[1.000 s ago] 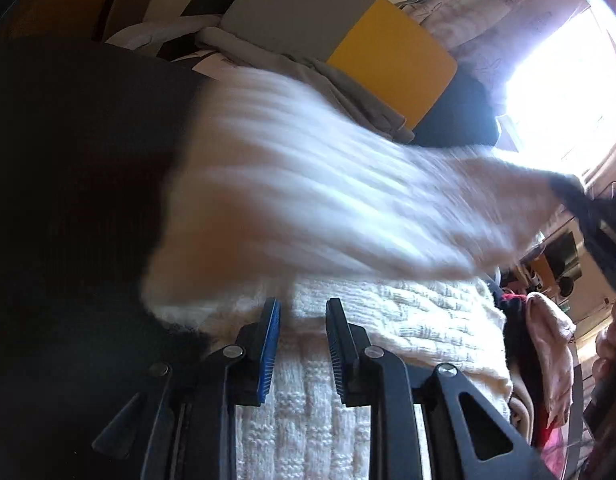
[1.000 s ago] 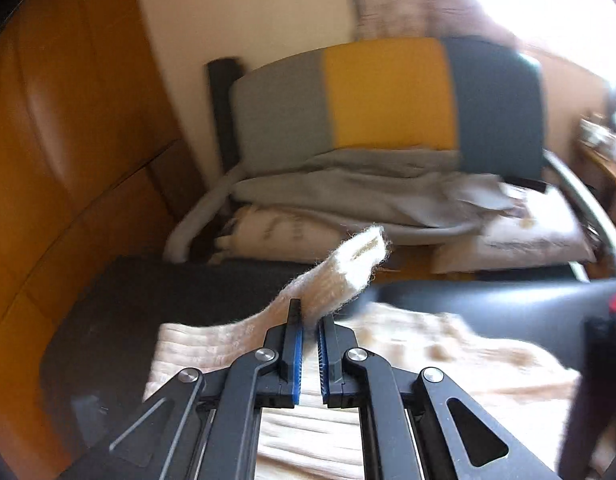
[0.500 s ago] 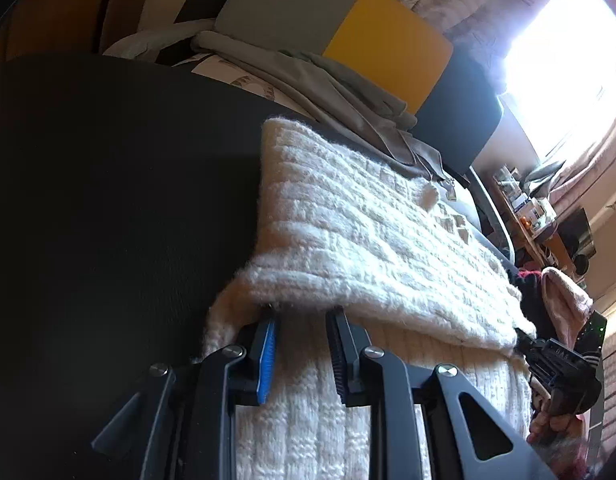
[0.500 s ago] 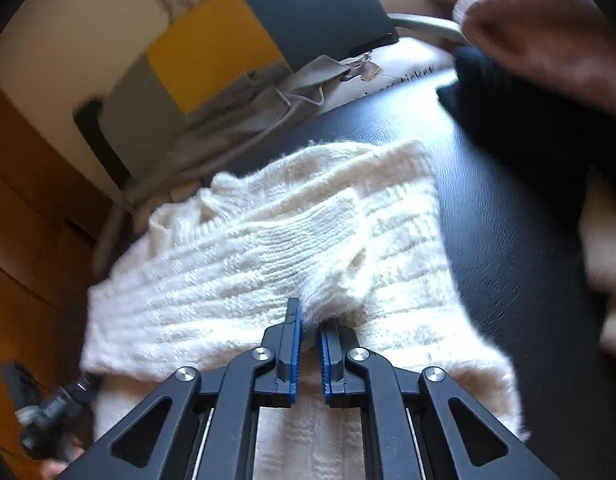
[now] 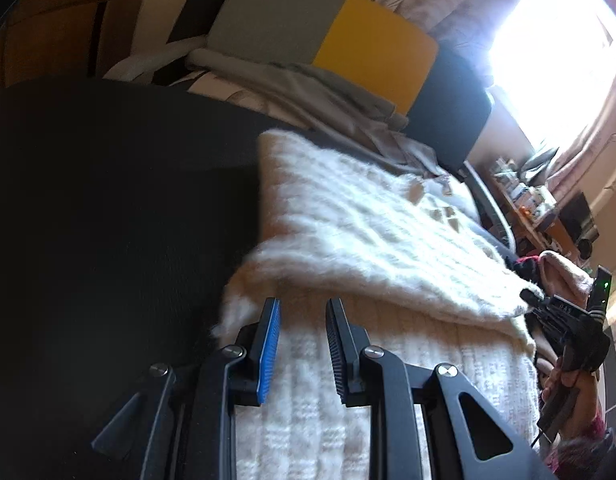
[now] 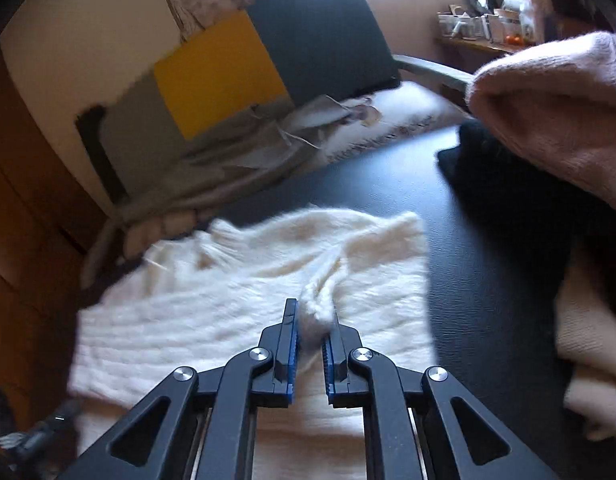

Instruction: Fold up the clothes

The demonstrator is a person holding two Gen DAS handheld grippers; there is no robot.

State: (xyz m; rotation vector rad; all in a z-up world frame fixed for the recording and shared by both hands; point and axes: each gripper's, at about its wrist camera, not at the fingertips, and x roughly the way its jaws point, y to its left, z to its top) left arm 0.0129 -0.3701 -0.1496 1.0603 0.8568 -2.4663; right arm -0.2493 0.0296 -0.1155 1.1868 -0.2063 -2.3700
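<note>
- At the centre of both wrist views lies a cream knitted sweater (image 5: 372, 240), spread on a black table (image 5: 107, 220), with one part of it folded over the rest.
- In the lower middle of the right wrist view, the right gripper (image 6: 312, 316) is pinched narrowly on a bunched bit of the sweater's knit, which puckers up between the blue-padded fingers (image 6: 291, 344).
- In the lower middle of the left wrist view, the left gripper (image 5: 301, 312) stands partly apart, just at the folded edge of the sweater; nothing shows between its pads, and the knit lies beneath the gap.
- At the right edge of the left wrist view, the right gripper shows again at the far end of the fold, with the person's hand (image 5: 564, 384) under it.
- Across the top of both views sits a chair back (image 6: 243, 76) in grey, yellow and dark panels, with grey clothes (image 6: 243, 152) heaped on its seat.
- In the upper right of the right wrist view, a pink garment (image 6: 556, 108) rests over a dark garment (image 6: 508, 184) on the table.
- In the upper right of the left wrist view, a window (image 5: 548, 64) glares bright.
</note>
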